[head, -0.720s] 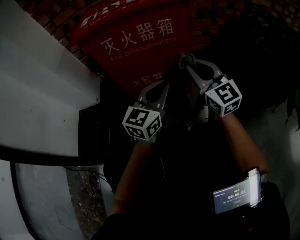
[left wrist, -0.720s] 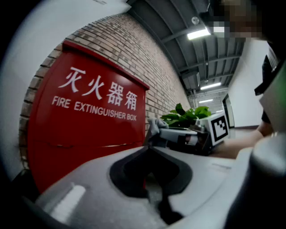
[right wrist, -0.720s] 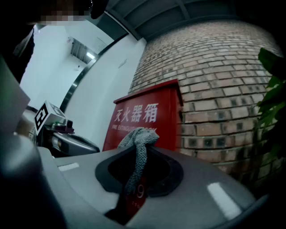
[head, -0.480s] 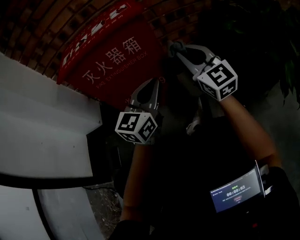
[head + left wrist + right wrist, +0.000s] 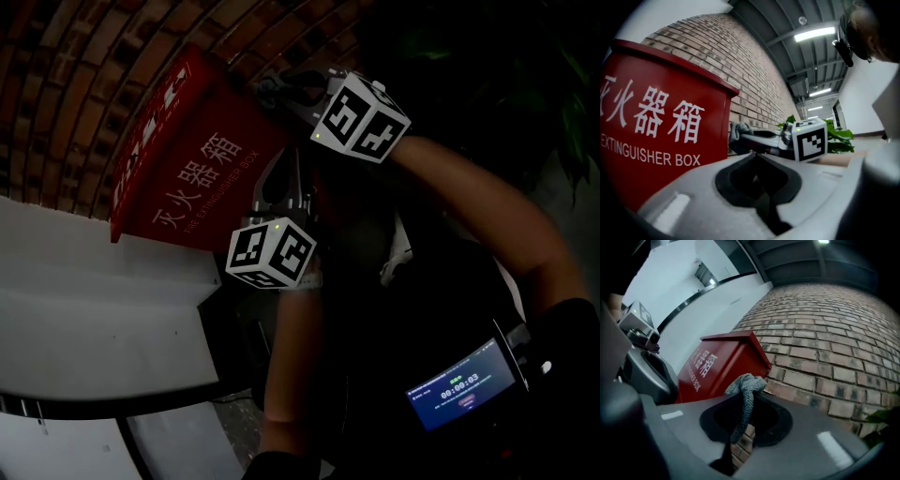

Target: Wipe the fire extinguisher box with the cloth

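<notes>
Jaws of right gripper (image 5: 740, 401) clamp cloth (image 5: 746, 383) near box (image 5: 723, 363).

Red fire extinguisher box (image 5: 187, 178) stands upright; grey cloth (image 5: 746, 389) bunched near its upper corner.

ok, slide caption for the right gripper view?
Right gripper shut on a grey cloth, close to the red fire extinguisher box and brick wall.

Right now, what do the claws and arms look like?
Left claw and right claw: pale grey moulded two-jaw shells with dark inner recesses. Each carries a white marker cube printed with black squares, with a small green light on it. The forearms have no sleeves. No cables are visible.
</notes>
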Available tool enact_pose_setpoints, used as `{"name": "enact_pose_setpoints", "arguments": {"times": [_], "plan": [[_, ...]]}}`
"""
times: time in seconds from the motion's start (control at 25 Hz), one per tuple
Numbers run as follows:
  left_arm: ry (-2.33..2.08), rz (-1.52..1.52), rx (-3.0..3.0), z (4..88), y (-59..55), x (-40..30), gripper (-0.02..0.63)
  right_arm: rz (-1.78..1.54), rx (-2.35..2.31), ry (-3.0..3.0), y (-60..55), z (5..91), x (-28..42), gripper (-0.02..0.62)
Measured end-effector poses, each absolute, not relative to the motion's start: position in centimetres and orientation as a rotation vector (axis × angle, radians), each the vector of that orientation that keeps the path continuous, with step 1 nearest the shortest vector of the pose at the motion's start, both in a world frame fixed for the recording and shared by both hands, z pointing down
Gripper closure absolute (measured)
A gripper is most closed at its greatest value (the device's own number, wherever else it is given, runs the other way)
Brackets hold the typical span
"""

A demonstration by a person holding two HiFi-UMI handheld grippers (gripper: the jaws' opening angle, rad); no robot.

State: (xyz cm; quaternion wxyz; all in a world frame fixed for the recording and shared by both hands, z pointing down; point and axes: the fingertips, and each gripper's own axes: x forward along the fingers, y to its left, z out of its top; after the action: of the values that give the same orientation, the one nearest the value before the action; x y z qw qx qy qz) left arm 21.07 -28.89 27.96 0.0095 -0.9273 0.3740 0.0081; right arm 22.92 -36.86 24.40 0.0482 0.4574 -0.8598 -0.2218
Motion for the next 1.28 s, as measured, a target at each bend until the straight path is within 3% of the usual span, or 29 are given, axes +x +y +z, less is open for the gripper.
{"name": "enact_pose_setpoints", "arguments": {"times": [0.8, 1.28], "plan": [[1.598, -0.156, -2.715, 31.1, -32.3, 21.7, 0.606, -1.395, 0.861, -1.692, -43.4, 25.8, 18.5, 0.548], [1.628, -0.166, -2.687, 33.0, -32.2, 21.0, 0.606, -1.388, 0.727, -1.605, -43.7, 28.8, 17.6, 0.549]]}}
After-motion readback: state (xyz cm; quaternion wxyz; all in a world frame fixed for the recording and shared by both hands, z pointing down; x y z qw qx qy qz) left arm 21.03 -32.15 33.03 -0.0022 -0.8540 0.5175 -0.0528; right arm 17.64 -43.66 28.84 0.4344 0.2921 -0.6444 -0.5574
